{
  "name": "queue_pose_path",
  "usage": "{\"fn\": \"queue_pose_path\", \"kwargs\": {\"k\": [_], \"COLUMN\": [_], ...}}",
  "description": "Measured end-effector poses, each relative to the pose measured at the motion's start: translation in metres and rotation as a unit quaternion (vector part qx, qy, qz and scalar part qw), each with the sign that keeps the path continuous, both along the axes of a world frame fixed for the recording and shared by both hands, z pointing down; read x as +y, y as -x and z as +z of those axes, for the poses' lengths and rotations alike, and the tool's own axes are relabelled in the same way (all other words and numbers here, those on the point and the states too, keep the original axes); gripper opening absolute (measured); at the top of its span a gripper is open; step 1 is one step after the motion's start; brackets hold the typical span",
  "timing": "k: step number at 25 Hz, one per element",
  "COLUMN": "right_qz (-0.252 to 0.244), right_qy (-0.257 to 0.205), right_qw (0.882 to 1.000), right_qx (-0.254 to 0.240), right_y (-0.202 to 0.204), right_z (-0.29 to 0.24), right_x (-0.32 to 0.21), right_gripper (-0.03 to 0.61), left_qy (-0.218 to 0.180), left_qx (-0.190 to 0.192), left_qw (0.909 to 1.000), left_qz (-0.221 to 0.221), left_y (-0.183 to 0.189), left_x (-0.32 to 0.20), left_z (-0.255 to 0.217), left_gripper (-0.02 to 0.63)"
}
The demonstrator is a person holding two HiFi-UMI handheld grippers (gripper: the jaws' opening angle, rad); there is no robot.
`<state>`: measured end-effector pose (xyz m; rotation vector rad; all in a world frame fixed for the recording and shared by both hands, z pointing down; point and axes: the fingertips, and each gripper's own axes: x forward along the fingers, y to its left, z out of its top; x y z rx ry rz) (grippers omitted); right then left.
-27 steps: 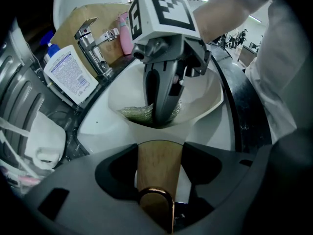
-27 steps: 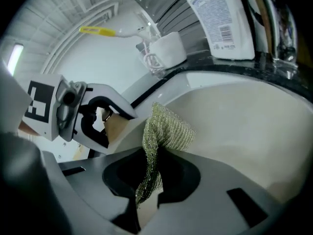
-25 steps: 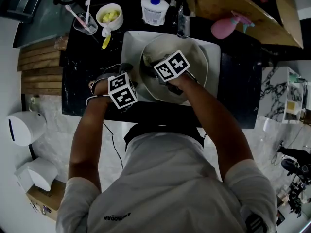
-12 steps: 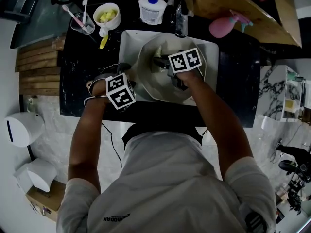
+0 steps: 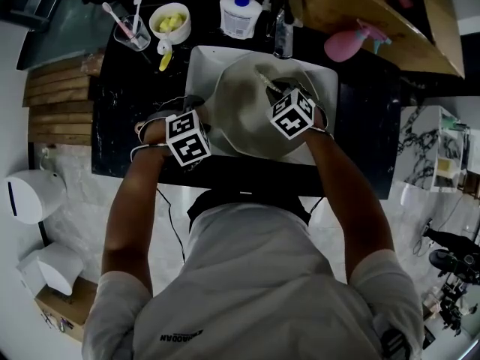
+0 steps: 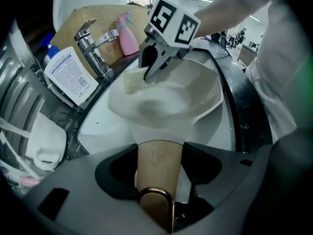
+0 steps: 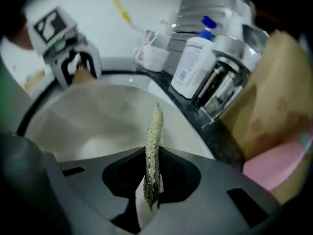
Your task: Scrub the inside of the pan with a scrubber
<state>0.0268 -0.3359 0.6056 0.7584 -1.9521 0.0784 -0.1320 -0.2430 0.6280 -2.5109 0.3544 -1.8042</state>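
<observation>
At a white sink (image 5: 197, 72), the left gripper (image 6: 159, 177) clamps the rigid, probably weighty pan (image 6: 166, 99) by its wooden handle (image 6: 159, 155); the right gripper (image 7: 152, 180) pinches the thin, soft scrubber (image 7: 155, 131).

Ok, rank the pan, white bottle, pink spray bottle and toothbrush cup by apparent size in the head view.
1. pan, clearly largest.
2. white bottle and pink spray bottle look about alike, so I won't rank them.
3. toothbrush cup, smallest.

Black countertop (image 5: 360, 141) with white sink (image 5: 196, 66), pale marbled floor (image 5: 67, 261), wooden slatted panel (image 5: 56, 103) at left
</observation>
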Motion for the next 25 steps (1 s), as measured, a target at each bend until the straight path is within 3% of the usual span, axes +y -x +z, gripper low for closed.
{"fn": "queue_pose_path", "kwargs": {"k": [3,6,15,25], "right_qz": [-0.073,-0.128,-0.192,-0.306], "right_qy": [-0.058,-0.049,0.041,0.1], "right_qw": [0.986,0.976,0.971,0.941], "right_qx": [0.137,0.171,0.135,0.103], "right_y": [-0.007,0.005,0.032,0.057], "right_z": [0.021,0.043,0.067,0.061], "right_x": [-0.008,0.0,0.034,0.103], "right_gripper": [0.078,0.078,0.08,0.08], "left_qy": [0.001,0.001,0.0,0.001], "left_qx": [-0.001,-0.001,0.0,0.001], "left_qw": [1.0,1.0,1.0,1.0], "left_qz": [-0.001,-0.002,-0.001,0.0], "left_y": [0.0,0.0,-0.001,0.0], "left_x": [0.0,0.0,-0.001,0.0], "left_z": [0.0,0.0,0.0,0.0], "left_gripper": [0.275,0.275,0.275,0.275]}}
